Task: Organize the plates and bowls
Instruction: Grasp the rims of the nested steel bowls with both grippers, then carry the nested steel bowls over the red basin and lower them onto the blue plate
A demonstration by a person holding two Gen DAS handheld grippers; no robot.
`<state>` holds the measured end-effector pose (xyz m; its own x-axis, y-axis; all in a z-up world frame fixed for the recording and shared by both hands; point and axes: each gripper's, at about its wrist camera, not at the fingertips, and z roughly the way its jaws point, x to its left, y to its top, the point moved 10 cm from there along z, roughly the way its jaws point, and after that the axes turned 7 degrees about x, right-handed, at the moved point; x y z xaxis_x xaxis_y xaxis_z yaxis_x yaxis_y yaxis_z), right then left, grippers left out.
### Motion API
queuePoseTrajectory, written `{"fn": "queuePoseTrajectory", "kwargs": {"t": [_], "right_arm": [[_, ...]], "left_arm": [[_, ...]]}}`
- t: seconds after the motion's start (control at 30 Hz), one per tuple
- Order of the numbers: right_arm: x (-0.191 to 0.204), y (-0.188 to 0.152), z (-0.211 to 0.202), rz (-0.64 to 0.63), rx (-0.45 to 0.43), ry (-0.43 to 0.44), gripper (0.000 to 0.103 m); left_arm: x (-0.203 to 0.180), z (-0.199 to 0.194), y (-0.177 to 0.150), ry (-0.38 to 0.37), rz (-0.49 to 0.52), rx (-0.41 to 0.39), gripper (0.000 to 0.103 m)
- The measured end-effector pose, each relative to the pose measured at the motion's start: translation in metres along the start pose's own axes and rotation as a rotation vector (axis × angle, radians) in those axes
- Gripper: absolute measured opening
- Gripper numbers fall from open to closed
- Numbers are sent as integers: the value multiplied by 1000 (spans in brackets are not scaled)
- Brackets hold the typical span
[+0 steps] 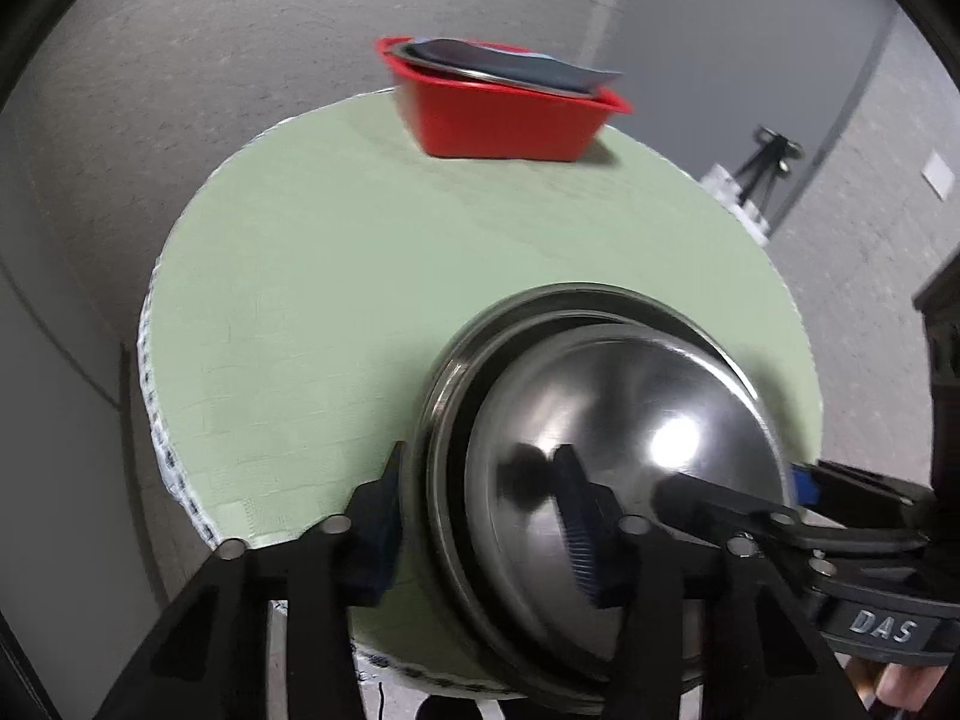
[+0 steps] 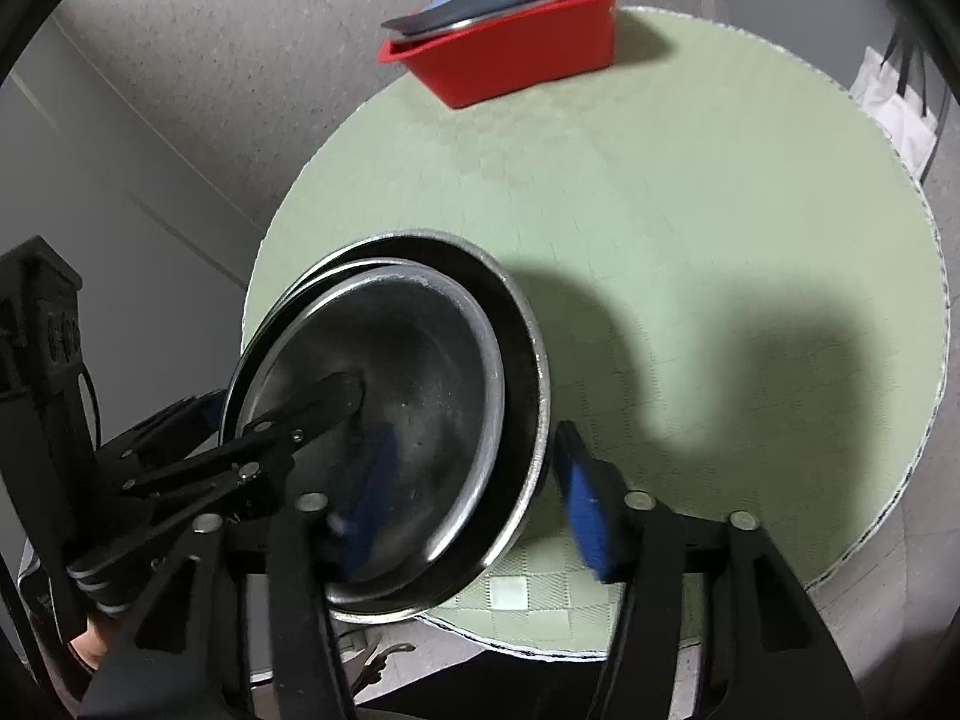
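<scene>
Left tongs (image 1: 480,516): part open, straddling the left rim of the stacked metal dishes. Outer finger (image 1: 378,534) sits outside the rim over the table, inner finger (image 1: 579,534) is inside the bowl. Frame is motion-blurred, so can't tell if the pads actually press the rim.

Between the two tongs: shiny round stainless steel bowl (image 1: 630,438) nested in a wider dark-rimmed round steel pan (image 1: 444,372). Bowl sits off-centre in the pan, pushed toward the left tongs' far side, with a crescent gap showing. Both are open side up, with the rims tilted in both views. Round, so no long axis. The stack overhangs the near edge of the round pale green woven-mat table (image 1: 300,300).

Right tongs (image 2: 456,510): part open, straddling the right rim of the same stack. Inner finger (image 2: 360,498) is inside the bowl, outer blue-padded finger (image 2: 591,510) is outside the pan wall with a visible gap. Not clamped on that side.

Far ahead of both tongs, at the table's far edge: red rectangular plastic tub (image 1: 504,114) holding a steel dish and dark blue plates that stick out above its rim.

Right tongs' view: their shadow falls on the mat to the right of the pan.
</scene>
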<state>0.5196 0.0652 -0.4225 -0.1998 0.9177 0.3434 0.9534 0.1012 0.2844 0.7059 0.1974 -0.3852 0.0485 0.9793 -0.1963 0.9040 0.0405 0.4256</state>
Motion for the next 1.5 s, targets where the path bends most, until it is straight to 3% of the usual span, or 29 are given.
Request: {"fn": "queuePoseTrajectory", "kwargs": {"t": [0.1,0.4,0.7,0.9,1.2,1.37,1.5], "right_arm": [[-4,2,1,4,-2,-7,40],[-13,14,-8,31,-10,2,29],[-29,62,-38,35,-76,2,27],[-38,122,-63,21,-118,23,27],[-29,259,-99,-70,-202,48,27],[-21,319,-86,-124,-207,46,27],[-23,347,-52,-139,-153,52,27]], "left_arm": [[2,2,6,-17,-9,0,40],[-4,-1,31,-21,-6,-24,39],[-22,-10,87,-34,18,-83,39],[-29,-15,155,-50,-15,-123,40],[-13,-16,278,-23,-99,-220,40],[7,10,323,27,-144,-217,40],[20,37,345,39,-183,-184,40]]}}
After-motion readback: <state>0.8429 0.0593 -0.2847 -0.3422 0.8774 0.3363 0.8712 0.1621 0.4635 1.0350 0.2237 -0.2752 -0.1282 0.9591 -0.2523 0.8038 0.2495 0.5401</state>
